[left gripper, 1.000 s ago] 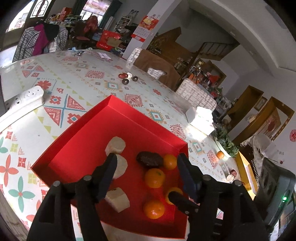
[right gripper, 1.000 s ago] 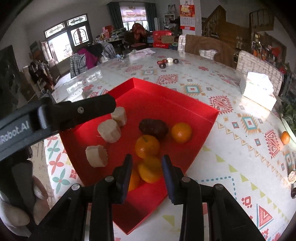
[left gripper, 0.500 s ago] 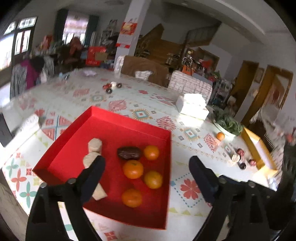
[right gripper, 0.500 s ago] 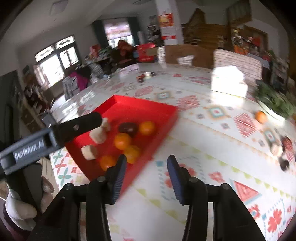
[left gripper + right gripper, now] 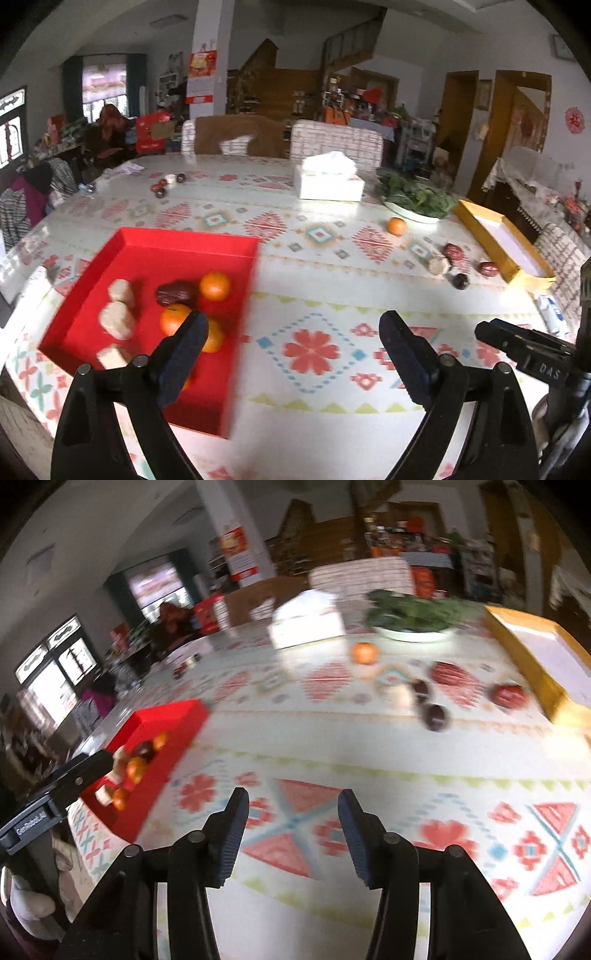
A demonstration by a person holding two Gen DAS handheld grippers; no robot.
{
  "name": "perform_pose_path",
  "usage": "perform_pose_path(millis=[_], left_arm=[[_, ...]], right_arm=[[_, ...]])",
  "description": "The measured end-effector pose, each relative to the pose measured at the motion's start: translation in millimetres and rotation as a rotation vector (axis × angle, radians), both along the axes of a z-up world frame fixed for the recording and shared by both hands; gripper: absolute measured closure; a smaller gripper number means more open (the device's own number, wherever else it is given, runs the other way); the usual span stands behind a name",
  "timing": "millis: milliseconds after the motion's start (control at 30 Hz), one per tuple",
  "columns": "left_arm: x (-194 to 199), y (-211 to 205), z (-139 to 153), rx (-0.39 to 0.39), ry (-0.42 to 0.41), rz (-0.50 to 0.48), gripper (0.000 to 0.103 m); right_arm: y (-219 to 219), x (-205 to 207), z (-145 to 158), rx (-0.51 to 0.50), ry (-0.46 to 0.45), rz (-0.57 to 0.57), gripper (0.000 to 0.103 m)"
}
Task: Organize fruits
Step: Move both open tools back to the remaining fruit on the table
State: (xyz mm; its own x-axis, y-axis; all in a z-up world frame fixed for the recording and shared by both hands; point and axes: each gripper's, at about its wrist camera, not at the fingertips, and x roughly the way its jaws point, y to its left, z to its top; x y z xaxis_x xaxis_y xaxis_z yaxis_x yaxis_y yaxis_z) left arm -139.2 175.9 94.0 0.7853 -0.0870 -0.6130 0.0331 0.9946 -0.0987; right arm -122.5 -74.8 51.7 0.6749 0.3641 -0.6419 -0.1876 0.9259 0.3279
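The red tray (image 5: 147, 254) lies at the left and holds several oranges (image 5: 215, 285), a dark date (image 5: 176, 292) and three pale chunks (image 5: 116, 319). My left gripper (image 5: 293, 321) hangs open over the tablecloth just right of the tray, with nothing between its fingers. My right gripper (image 5: 292, 795) is also open and empty, above the patterned cloth. Ahead of it lie a loose orange (image 5: 364, 652), dark dates (image 5: 436, 716), a red date (image 5: 509, 696) and a pale chunk (image 5: 400, 698). The same loose orange (image 5: 397, 226) and dates (image 5: 460, 281) show far right in the left wrist view.
A yellow box (image 5: 498, 240) sits at the right table edge beside the dates. A white tissue box (image 5: 328, 181) and a plate of greens (image 5: 413, 199) stand further back. Small dark fruits (image 5: 162, 188) lie at the far left. Chairs line the far side.
Both grippers swung right, away from the red tray, and their jaws spread wider. The right gripper left the oranges in the tray and now faces the loose fruit near the yellow box.
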Motion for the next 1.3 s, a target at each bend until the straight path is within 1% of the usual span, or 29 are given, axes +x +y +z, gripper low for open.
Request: perform_pose_path(millis=[167, 300, 433, 533, 567, 633, 700, 800, 900, 967, 1000, 1033, 1100, 1133, 1200, 1300], left_arm=[[4, -12, -6, -0.055, 0.032, -0.039, 0.010], [9, -28, -12, -0.082, 0.064, -0.077, 0.010], [11, -42, -17, -0.071, 0.075, -0.117, 0.010], [11, -48, -18, -0.069, 0.076, -0.134, 0.010], [12, -49, -18, -0.069, 0.077, -0.135, 0.010], [13, -49, -19, -0.075, 0.081, -0.133, 0.010], [16, -47, -20, -0.083, 0.088, -0.131, 0.010], [21, -46, -19, -0.095, 0.100, -0.136, 0.010], [27, -45, -13, -0.099, 0.097, -0.138, 0.010], [33, -46, -5, -0.093, 0.080, -0.141, 0.010], [36, -48, -2, -0.086, 0.074, -0.144, 0.010], [41, -53, 1, -0.078, 0.069, -0.152, 0.010], [53, -64, 4, -0.075, 0.068, -0.183, 0.010], [59, -70, 4, -0.080, 0.072, -0.201, 0.010], [76, -85, 0, -0.095, 0.091, -0.243, 0.010], [98, -105, -9, -0.108, 0.122, -0.289, 0.010]], right_arm=[[-60, -5, -9, 0.005, 0.024, -0.117, 0.048], [-93, -2, -11, 0.000, 0.039, -0.184, 0.048], [-116, 16, -7, -0.023, 0.038, -0.240, 0.048], [-131, 40, -6, 0.004, 0.059, -0.270, 0.048], [-131, 47, -6, 0.017, 0.070, -0.266, 0.048], [-126, 65, -9, 0.049, 0.095, -0.221, 0.048], [-112, 79, -13, 0.037, 0.107, -0.185, 0.048], [-88, 100, -23, -0.040, 0.120, -0.137, 0.048], [-71, 113, -30, -0.115, 0.119, -0.127, 0.048], [-70, 116, -34, -0.131, 0.119, -0.132, 0.048], [-70, 116, -36, -0.127, 0.114, -0.131, 0.052], [-70, 116, -37, -0.126, 0.111, -0.130, 0.057], [-73, 116, -36, -0.096, 0.103, -0.115, 0.072], [-73, 116, -35, -0.090, 0.097, -0.112, 0.076], [-74, 113, -34, -0.088, 0.093, -0.113, 0.078], [-80, 111, -33, -0.047, 0.097, -0.126, 0.080]])
